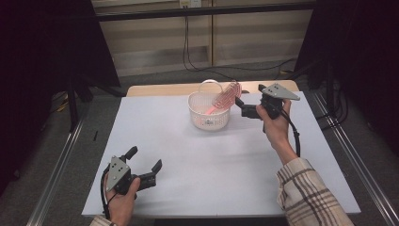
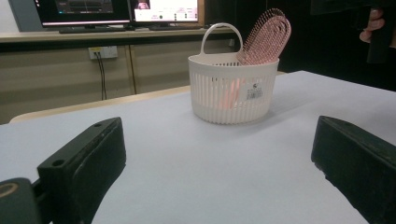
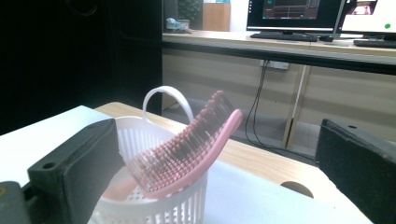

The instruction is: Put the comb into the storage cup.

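Pink plastic hairbrush (image 1: pixel 225 100) leans in white slotted basket (image 1: pixel 209 117) at 12 o'clock; right gripper (image 1: pixel 244 107) beside it and left gripper (image 1: pixel 144 158) at 7 o'clock both gape, with bare white tabletop (image 1: pixel 211 165) between.

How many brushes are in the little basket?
1. The pink brush stands tilted in the white basket, handle down inside, bristly head leaning out over the rim on the right claw's side. More could be hidden low inside the basket.

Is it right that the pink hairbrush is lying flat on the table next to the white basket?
No. The pink hairbrush isn't on the table; it stands tilted inside the white basket, its head poking over the rim. The left gripper view shows this best. The basket itself is white, as you said.
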The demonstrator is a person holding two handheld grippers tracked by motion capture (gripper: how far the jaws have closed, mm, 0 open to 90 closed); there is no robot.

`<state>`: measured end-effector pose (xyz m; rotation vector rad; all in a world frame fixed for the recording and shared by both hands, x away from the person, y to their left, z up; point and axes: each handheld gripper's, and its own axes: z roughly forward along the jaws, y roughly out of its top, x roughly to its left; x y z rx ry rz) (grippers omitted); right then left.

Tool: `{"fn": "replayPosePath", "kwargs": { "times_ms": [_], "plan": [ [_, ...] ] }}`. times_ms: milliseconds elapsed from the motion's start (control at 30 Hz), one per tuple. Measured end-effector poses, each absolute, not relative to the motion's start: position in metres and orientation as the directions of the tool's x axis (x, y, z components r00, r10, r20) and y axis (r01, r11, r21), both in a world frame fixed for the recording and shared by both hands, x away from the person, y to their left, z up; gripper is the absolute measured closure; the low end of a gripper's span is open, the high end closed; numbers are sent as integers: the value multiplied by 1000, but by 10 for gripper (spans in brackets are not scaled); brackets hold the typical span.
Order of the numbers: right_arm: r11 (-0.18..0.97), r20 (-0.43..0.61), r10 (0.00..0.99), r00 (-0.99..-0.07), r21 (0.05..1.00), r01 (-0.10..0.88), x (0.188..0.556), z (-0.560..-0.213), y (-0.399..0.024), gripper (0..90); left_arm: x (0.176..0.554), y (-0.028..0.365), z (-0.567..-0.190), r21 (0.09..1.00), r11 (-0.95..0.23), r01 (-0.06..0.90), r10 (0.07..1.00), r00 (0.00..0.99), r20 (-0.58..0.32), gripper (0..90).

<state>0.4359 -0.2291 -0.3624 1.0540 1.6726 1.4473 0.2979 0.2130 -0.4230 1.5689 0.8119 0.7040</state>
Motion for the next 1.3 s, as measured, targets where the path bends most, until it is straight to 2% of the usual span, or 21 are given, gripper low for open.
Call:
{"fn": "replayPosePath", "kwargs": {
  "times_ms": [467,1300],
  "plan": [
    [27,32,889,-456,992,123,406,-363,-238,3,296,214,-422,992,-65,111,822,569,-10,32],
    [62,1,901,-435,990,131,361,-381,-262,0,295,216,-421,992,-63,106,827,562,-8,32]
  ]
}}
